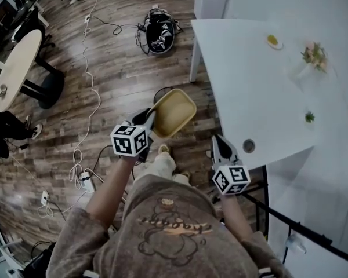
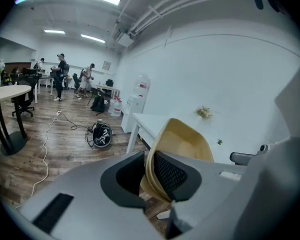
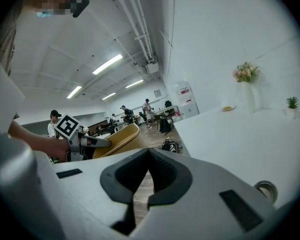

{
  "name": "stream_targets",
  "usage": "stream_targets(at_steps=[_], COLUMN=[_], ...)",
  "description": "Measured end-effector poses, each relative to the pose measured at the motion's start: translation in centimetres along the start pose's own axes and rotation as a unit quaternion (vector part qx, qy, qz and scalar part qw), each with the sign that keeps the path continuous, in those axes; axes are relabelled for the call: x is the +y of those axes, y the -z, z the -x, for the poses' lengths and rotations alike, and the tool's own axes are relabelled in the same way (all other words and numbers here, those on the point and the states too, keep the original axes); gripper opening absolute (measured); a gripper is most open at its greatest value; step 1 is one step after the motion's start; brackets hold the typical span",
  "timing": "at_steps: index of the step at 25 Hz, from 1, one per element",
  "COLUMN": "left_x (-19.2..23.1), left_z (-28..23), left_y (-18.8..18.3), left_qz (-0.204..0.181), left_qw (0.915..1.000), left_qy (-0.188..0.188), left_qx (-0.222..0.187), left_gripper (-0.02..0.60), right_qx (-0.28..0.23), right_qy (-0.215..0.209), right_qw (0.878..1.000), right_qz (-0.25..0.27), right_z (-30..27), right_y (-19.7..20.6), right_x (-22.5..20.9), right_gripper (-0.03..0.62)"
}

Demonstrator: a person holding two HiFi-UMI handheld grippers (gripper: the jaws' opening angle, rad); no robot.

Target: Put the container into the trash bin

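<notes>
Head view: the left gripper (image 1: pixel 150 119) pinches one end rim of the tan container (image 1: pixel 174 112), held above the wooden floor (image 1: pixel 116 74) just beside the white table (image 1: pixel 249 68), hollow side up, long axis slanting away from the gripper toward that table; the right gripper (image 1: pixel 218 141) hangs at the table's edge; left gripper view: jaws clamped on the rim, the container tilted, hollow facing the table; right gripper view: jaws pressed together, empty.

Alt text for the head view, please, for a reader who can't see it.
Seen from above, a person's left gripper holds a tan container by its rim over a wooden floor. The right gripper, jaws together and empty, is beside the near edge of a white table.
</notes>
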State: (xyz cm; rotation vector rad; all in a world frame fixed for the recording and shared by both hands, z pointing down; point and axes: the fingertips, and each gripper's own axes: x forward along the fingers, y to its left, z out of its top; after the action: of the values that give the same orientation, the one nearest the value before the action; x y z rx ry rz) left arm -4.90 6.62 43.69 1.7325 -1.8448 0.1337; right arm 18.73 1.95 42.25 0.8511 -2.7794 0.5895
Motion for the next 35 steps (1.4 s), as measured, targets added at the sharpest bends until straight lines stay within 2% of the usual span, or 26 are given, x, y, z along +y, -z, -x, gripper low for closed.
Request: stream_targets(at_steps=[6,13,24,30,35], left_x=[1.7,4.8,10.2,12.8,16.0], left_z=[0.2,-1.4,-7.8,-11.9,-13.6], left_y=[0.1,-1.2,-5.8,-9.1,-11.9], left_qz=[0.024,0.039,0.042,0.051,0.052], left_qw=[0.9996,0.9992,0.9987,0.9977,0.9971], left_qy=[-0.009,0.003,0.028,0.043,0.053], left_qx=[-0.010,-0.014,0.005,0.009,0.011], left_gripper=[0.060,0.060,0.060,0.060,0.060], right_qx=[0.012,0.014,0.019,0.020,0.018], right_qy=[-0.010,-0.002,0.017,0.033,0.045], right_qw=[1.000,1.000,1.000,0.999,0.999], right_qz=[0.008,0.016,0.014,0.008,0.013], right_z=[-1.1,-4.7,-13.8,-19.1,-23.6], right_y=[0.2,-0.4,-3.1,-4.9,-6.9], right_x=[0.9,2.0,2.0,0.6,1.4], right_gripper=[0.000,0.000,0.000,0.000,0.000])
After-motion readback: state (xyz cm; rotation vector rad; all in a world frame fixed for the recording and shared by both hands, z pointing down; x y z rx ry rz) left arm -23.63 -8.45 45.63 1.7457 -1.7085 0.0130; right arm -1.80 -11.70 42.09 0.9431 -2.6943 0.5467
